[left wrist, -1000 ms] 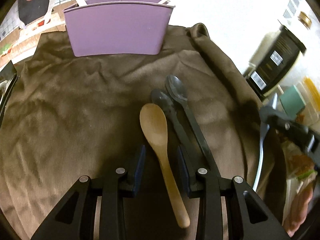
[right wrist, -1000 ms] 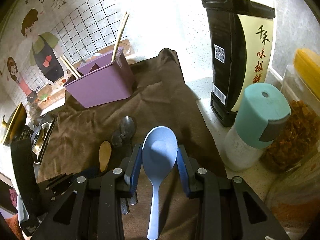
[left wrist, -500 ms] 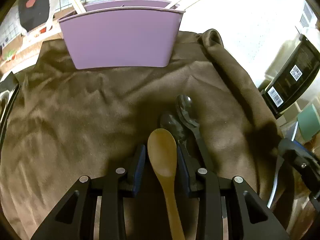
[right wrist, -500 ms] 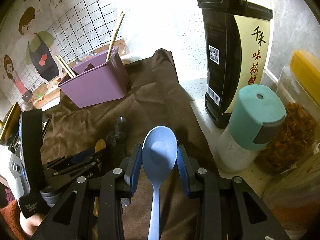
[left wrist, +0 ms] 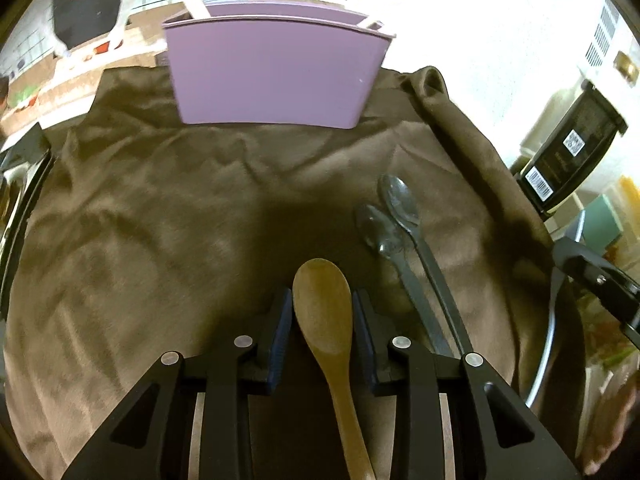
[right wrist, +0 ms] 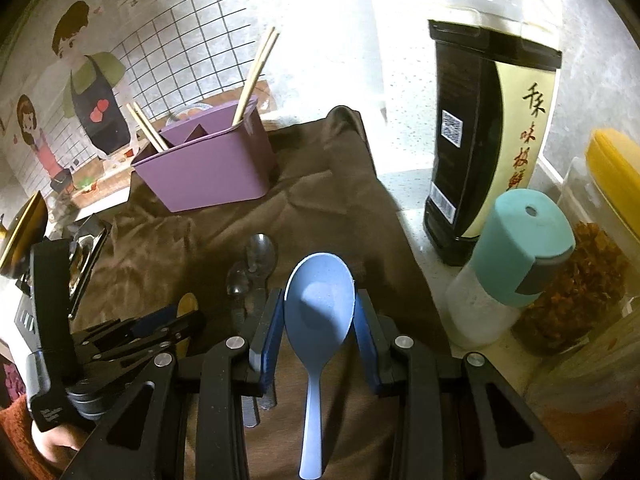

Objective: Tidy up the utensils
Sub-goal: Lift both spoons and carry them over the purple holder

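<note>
Left wrist view: jaws closing around a wooden spoon; right jaws grip a blue spoon.

Nearest, the left gripper (left wrist: 322, 312) has the wooden spoon (left wrist: 323, 312) between its closing jaws, the right pad touching the bowl. The right gripper (right wrist: 319, 312) holds the blue spoon (right wrist: 318, 304) by its bowl. Just beyond, two metal spoons (left wrist: 394, 216) lie side by side on the brown cloth (left wrist: 160, 208). Farthest, the purple holder (left wrist: 272, 76) with chopsticks (right wrist: 256, 68) stands on the cloth.

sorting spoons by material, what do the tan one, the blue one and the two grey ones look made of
Tan spoon: likely wood or bamboo, matte with warm grain. Blue spoon: probably plastic, matte and speckled. Two grey spoons: apparently metal, glossy with reflections.
</note>
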`<state>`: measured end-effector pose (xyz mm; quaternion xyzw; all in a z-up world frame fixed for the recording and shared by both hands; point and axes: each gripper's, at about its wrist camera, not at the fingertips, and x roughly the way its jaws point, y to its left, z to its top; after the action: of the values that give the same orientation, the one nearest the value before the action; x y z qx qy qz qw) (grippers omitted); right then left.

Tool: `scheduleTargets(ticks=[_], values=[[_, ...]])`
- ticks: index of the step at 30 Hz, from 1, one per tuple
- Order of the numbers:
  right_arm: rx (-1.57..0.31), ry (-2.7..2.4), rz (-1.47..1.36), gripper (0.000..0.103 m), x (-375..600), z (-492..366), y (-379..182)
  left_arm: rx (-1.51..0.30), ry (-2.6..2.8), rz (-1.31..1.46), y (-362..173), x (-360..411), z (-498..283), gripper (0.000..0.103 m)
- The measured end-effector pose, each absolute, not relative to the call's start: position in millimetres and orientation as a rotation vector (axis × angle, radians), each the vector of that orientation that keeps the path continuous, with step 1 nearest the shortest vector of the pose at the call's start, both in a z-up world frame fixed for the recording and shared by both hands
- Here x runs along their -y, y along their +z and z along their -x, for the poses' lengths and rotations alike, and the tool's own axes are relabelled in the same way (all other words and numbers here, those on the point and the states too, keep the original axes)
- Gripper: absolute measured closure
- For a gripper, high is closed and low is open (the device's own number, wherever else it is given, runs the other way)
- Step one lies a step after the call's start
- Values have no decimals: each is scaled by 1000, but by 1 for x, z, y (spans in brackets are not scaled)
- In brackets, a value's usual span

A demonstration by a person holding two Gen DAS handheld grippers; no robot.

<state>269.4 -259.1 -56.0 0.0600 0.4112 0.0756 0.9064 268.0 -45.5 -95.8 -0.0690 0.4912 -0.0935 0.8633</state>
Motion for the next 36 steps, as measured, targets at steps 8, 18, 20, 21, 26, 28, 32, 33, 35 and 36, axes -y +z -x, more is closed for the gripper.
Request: scheduleTargets(ticks=[8,18,20,21,26,28,32,33,35,36], values=[[-843,185,-96,71,242,-266,-53,-951,-209,181,-73,22,-244,72],[-812,202,-35,71,223,-264,-42,-781,-226,189,-21,-4,-223,72],[-798,203,-27,71,219,-264,-36,-759,-227,197,-13,-11,-222,72],[-790,204,-26,71,218,-264,-33,-746,-228,204,-7,-15,-223,72],[-710,213,-10,71,209,-272,7,-634,-248,224,43,-36,-238,72],[-671,218,-12,71,207,-278,30,-582,-253,224,68,-43,-249,72],[-527,221,-28,71,200,-297,101,-441,-270,237,125,-60,-278,72],[-495,228,-39,71,199,-301,115,-386,-266,231,139,-62,-287,72],[-431,233,-65,71,194,-312,141,-310,-251,213,152,-64,-298,72],[-394,232,-80,71,191,-318,153,-275,-240,207,157,-65,-308,72]])
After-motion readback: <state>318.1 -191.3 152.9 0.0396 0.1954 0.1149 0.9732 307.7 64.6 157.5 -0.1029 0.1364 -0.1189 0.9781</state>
